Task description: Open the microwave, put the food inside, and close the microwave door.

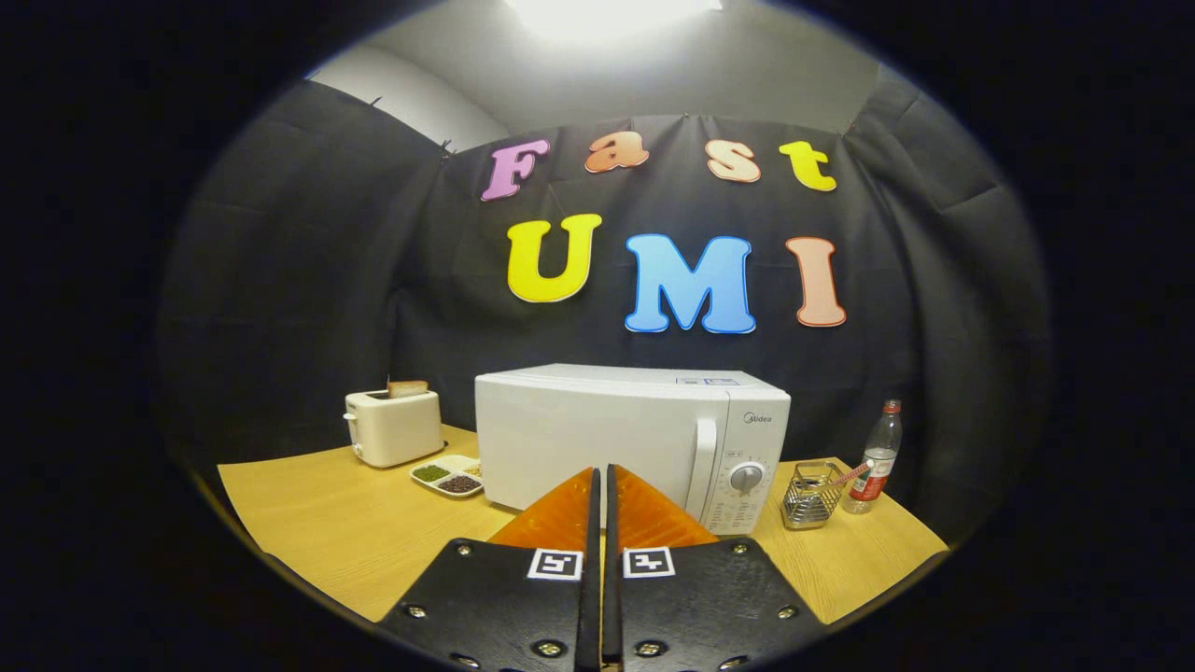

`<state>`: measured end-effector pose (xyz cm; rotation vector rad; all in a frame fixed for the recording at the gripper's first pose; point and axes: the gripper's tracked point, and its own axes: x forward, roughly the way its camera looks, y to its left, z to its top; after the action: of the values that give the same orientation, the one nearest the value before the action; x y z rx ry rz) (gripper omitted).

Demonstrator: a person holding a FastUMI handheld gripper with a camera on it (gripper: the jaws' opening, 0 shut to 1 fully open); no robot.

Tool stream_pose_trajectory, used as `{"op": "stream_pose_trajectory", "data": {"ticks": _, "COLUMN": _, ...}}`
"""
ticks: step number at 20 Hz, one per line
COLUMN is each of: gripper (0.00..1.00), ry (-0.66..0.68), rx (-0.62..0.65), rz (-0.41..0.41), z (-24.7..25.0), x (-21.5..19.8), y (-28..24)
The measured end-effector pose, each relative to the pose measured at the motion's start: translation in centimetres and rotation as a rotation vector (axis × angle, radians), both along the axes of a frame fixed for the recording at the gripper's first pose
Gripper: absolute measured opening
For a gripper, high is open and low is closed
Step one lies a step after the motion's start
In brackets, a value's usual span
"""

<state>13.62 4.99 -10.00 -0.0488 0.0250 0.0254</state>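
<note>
At left of centre a toaster and a sectioned dish are sitting on the surface; the dish, just beside the microwave, is risking a knock from the door once it swings. The handle is standing right of centre. Low in the middle, the gripper is hanging with jaws pressed nearly together, holding and touching nothing.
</note>
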Motion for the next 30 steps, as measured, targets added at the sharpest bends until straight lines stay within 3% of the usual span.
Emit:
{"op": "stream_pose_trajectory", "data": {"ticks": 5, "gripper": 0.02, "ry": -0.034, "rx": 0.008, "rz": 0.037, "z": 2.6, "x": -6.6, "y": -0.7}}
{"op": "stream_pose_trajectory", "data": {"ticks": 9, "gripper": 0.01, "ry": -0.094, "rx": -0.012, "rz": 0.013, "z": 4.6, "x": -11.1, "y": -2.2}}
{"op": "stream_pose_trajectory", "data": {"ticks": 13, "gripper": 0.02, "ry": -0.103, "rx": 0.02, "rz": 0.056, "z": 6.0, "x": -13.0, "y": -2.6}}
{"op": "stream_pose_trajectory", "data": {"ticks": 21, "gripper": 0.03, "ry": -0.089, "rx": 0.047, "rz": -0.017, "z": 8.1, "x": -16.2, "y": -6.2}}
{"op": "stream_pose_trajectory", "data": {"ticks": 22, "gripper": 0.07, "ry": -0.087, "rx": 0.049, "rz": -0.007, "z": 8.2, "x": -16.6, "y": -6.1}}
{"op": "stream_pose_trajectory", "data": {"ticks": 23, "gripper": 0.26, "ry": -0.098, "rx": 0.054, "rz": 0.013, "z": 8.5, "x": -16.9, "y": -5.8}}
{"op": "stream_pose_trajectory", "data": {"ticks": 26, "gripper": 0.27, "ry": -0.112, "rx": 0.056, "rz": -0.037, "z": 8.8, "x": -17.0, "y": -7.2}}
{"op": "stream_pose_trajectory", "data": {"ticks": 27, "gripper": 0.37, "ry": -0.106, "rx": 0.053, "rz": -0.037, "z": 8.5, "x": -17.1, "y": -7.0}}
{"op": "stream_pose_trajectory", "data": {"ticks": 28, "gripper": 0.56, "ry": -0.1, "rx": 0.054, "rz": -0.034, "z": 8.6, "x": -17.1, "y": -6.8}}
{"op": "stream_pose_trajectory", "data": {"ticks": 29, "gripper": 0.82, "ry": -0.094, "rx": 0.056, "rz": -0.033, "z": 8.5, "x": -17.0, "y": -6.7}}
{"op": "stream_pose_trajectory", "data": {"ticks": 30, "gripper": 0.87, "ry": -0.084, "rx": 0.058, "rz": -0.04, "z": 8.2, "x": -17.0, "y": -6.9}}
